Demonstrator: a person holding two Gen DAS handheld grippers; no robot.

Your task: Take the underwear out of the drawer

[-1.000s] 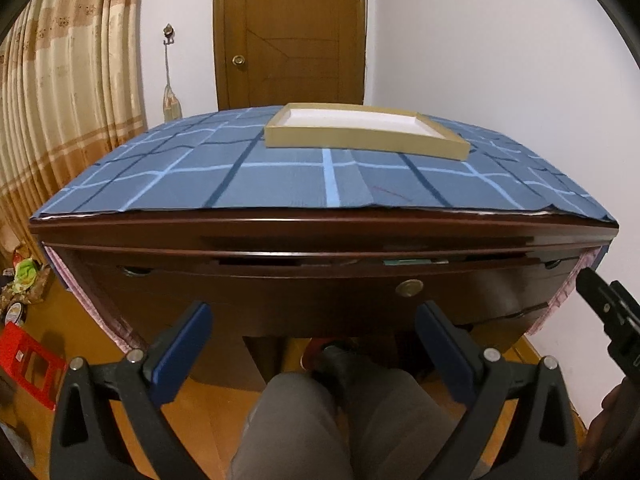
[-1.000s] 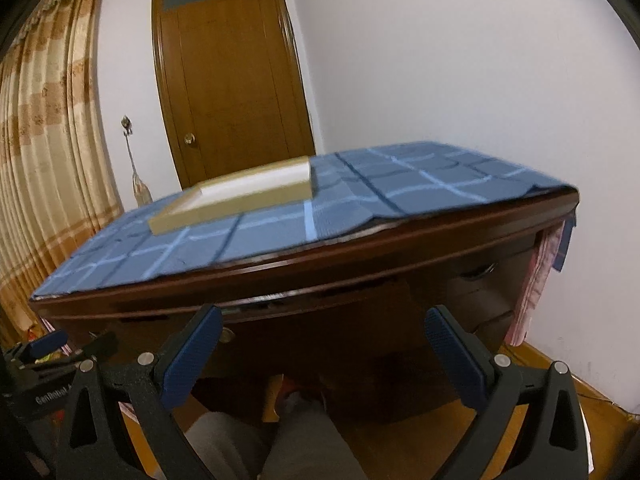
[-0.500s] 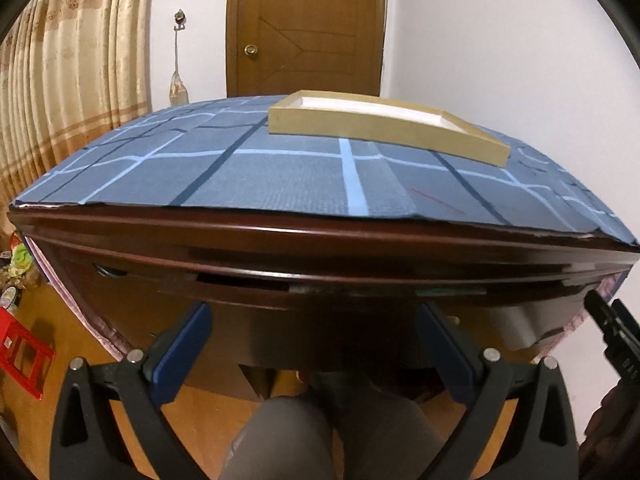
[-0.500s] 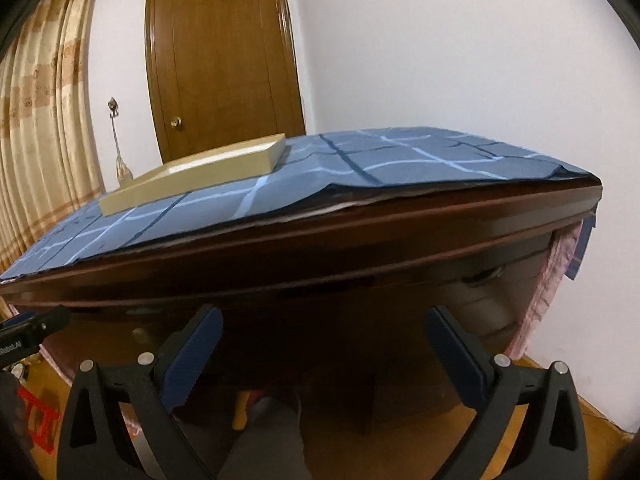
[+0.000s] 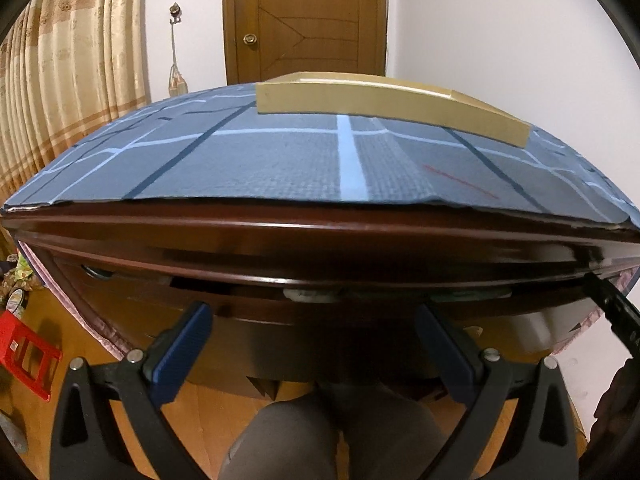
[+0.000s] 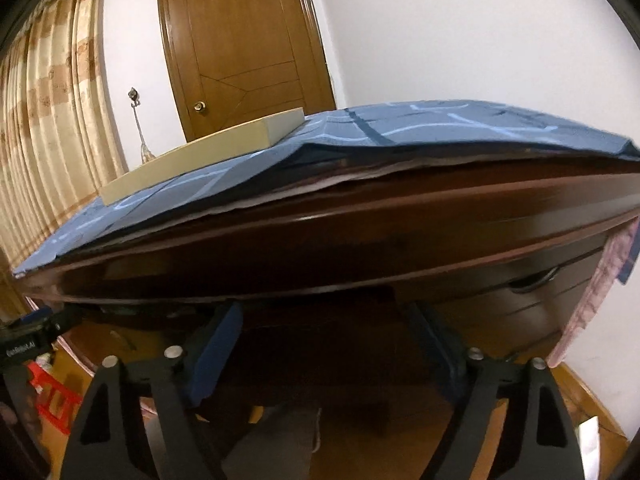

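**A:** Where is the underwear?

**B:** Mostly hidden. The drawer (image 5: 320, 300) under the desk's edge stands slightly ajar, and through the narrow slot the left wrist view shows only pale grey (image 5: 310, 295) and greenish cloth; which piece is underwear I cannot tell.

**A:** And the grippers?

**B:** The left gripper (image 5: 312, 356) is released, its blue pads wide apart just below and in front of the slot, nothing between them. The right gripper (image 6: 324, 350) has just been closing a little but stands spread, empty, under the dark wooden desk (image 6: 360, 240) overhang, right of the left one; its far pad is lost in shadow. In the left view only its black tip (image 5: 612, 312) enters at the right edge.

**A:** Further out?

**B:** A blue checked cloth (image 5: 280, 160) covers the top, with a shallow tan tray (image 5: 380, 102) at the far side, its inside out of sight. Beyond stand a wooden door (image 5: 304, 20) and curtains (image 5: 72, 60) at left. The person's grey trouser leg (image 5: 312, 440) shows at the near edge, and a red stool (image 5: 28, 354) is cut off at left.
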